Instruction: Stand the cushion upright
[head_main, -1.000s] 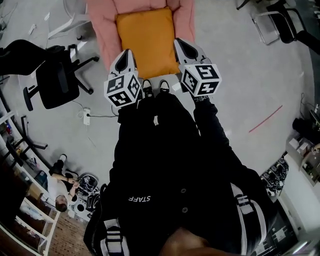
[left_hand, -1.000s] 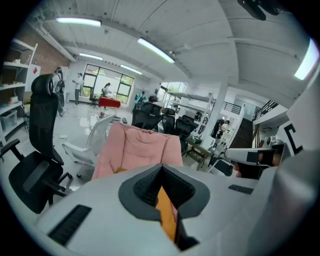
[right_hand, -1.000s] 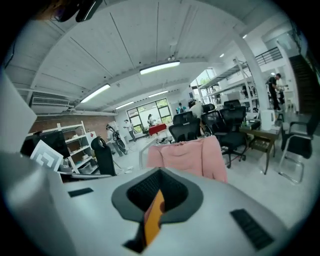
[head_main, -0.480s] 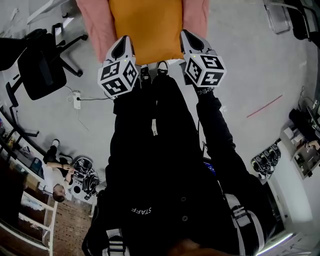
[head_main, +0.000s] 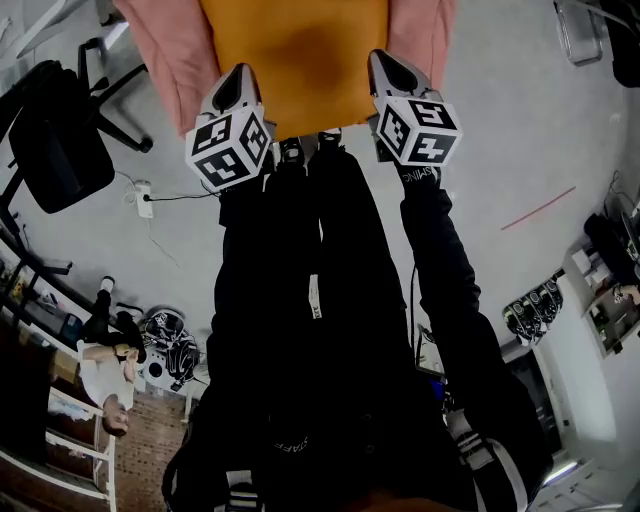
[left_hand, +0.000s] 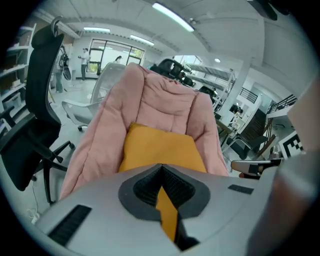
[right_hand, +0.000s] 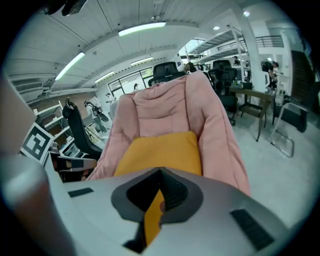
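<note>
The left gripper (head_main: 238, 78) has its jaws shut tip to tip. So does the right gripper (head_main: 382, 62). A strip of orange shows through the slit behind each pair of tips. I take that for the cushion (head_main: 295, 55) lying beyond them, not fabric pinched, so both look empty. In the head view the two grippers sit at the top of the frame, one at each near corner of the cushion, left and right of it. Whether they touch it I cannot tell.

The cushion lies flat on the seat of the pink padded chair (head_main: 165, 50), filling the middle of the seat between the raised side rolls. In the left gripper view its far edge points toward the backrest, which rises behind it. Nothing of the job is done yet. Gripping, tipping up and propping it all remain.

For room, the pink side rolls hug the cushion closely on both flanks, so the near edge looks like the easier way in. The backrest gives something to lean it on. A black office chair (head_main: 55, 140) stands well off at the left of the frame, and the grey floor (head_main: 520, 130) to the right is open.
</note>
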